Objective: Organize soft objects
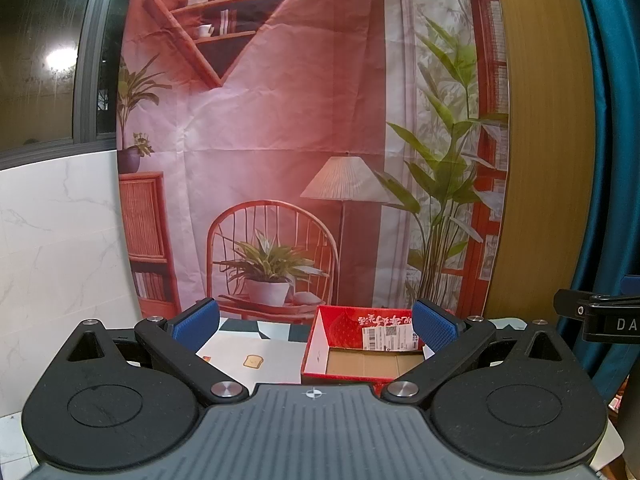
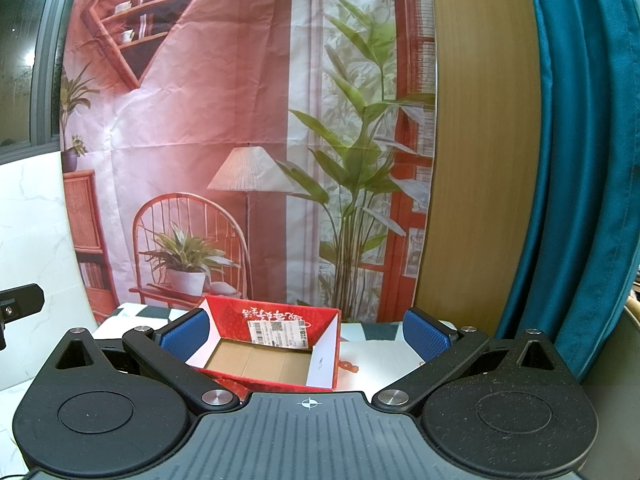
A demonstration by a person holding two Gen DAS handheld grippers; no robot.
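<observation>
While both grippers hang above the table [image 1: 240, 346], the left gripper [image 1: 316, 326] has its blue pads [image 1: 196, 326] spread wide with nothing between them, and the right gripper [image 2: 306, 332] is equally wide and empty. Ahead stands a red box [image 2: 276, 318], open-topped, with a label [image 2: 280, 333] on its inner back wall. No soft objects show; the box's cardboard floor lies bare.

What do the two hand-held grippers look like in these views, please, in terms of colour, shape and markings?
Both look the same. The left hand-held gripper and the right hand-held gripper each have a ribbed grey body bearing a small white crosshair mark, two round black discs, black link arms with silver pivot pins, and fingers faced with blue textured pads. No cables, hands or sleeves show.
</observation>
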